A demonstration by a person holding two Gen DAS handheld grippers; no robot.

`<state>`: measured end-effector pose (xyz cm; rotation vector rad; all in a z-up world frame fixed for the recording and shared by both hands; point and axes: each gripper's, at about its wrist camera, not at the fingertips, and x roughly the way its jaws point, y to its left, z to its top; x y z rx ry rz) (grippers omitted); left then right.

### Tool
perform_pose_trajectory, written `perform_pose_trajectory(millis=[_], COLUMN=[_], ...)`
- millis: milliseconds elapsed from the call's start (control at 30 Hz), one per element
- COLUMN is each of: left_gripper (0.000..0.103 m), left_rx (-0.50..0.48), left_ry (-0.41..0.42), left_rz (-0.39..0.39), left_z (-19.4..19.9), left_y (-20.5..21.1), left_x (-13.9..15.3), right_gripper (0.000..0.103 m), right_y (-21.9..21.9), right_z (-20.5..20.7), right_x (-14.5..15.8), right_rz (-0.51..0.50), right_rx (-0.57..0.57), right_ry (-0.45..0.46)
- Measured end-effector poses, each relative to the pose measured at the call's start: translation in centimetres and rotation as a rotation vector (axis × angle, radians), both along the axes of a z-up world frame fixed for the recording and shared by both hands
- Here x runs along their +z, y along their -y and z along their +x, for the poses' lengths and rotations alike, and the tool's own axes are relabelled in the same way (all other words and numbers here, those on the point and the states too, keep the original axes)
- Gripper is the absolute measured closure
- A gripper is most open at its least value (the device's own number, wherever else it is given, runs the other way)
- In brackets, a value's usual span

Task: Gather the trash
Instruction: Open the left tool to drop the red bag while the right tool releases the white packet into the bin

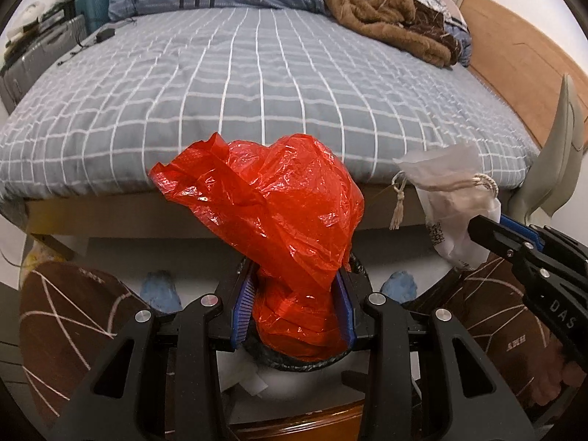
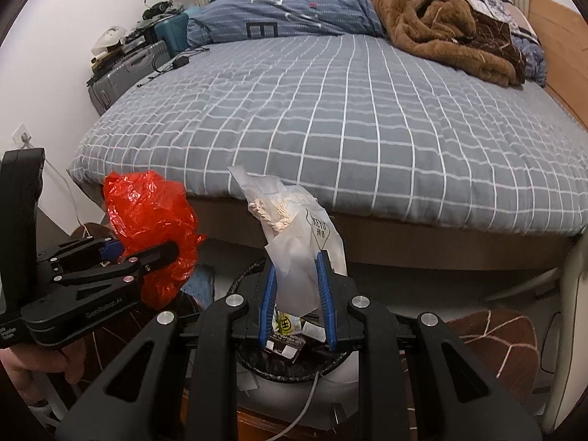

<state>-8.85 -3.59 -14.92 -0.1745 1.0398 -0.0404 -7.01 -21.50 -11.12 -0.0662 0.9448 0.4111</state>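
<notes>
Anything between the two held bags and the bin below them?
Nothing visible. The crumpled red plastic bag sits clamped in the left hand-held gripper, the white translucent drawstring pouch in the right hand-held gripper. Both hang right above the black-lined trash bin, whose mouth is open and already holds wrappers.

The bed point(image 2: 349, 139) carries a grey sheet point(image 1: 257, 99) with a white grid pattern, stretched over the mattress to the near edge. At the far end lies a bunched blue-grey duvet point(image 2: 279, 18) with printed block shapes. Beside it, toward the wooden headboard point(image 2: 562, 47) side, a brown fleece blanket point(image 2: 441, 22) lies crumpled, partly over a darker brown patterned cloth point(image 2: 496, 40). Near the far left edge of the sheet, a small black adapter point(image 2: 182, 61) with a thin cable rests on the fabric. The remaining sheet surface shows only light wrinkles.
</notes>
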Motion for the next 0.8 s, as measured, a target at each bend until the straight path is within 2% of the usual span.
perform_pose_trajectory(millis=[267, 567, 633, 700, 800], left_gripper=[0.064, 0.058, 0.053, 0.042, 0.031], left_rx=[-0.033, -0.063, -0.065, -0.065, -0.056], left_ry=[-0.030, -0.036, -0.034, -0.030, -0.018], left_rz=[0.004, 0.007, 0.007, 0.009, 0.015], left_z=[0.7, 1.5, 1.6, 1.7, 1.6], left_y=[1.8, 3.5, 3.7, 3.8, 3.6], left_x=[-2.1, -3.2, -3.3, -3.5, -3.3], right_gripper=[0.082, 0.082, 0.082, 0.082, 0.082], right_y=[1.2, 2.0, 2.1, 2.1, 2.0], right_z=[0.0, -0.1, 0.0, 0.1, 0.1], right_x=[-1.4, -1.8, -1.8, -1.9, -2.0], right_rz=[-0.005, -0.011, -0.010, -0.011, -0.012], right_rx=[-0.022, -0.044, -0.048, -0.049, -0.047], right_ry=[-0.026, -0.037, -0.038, -0.040, -0.043])
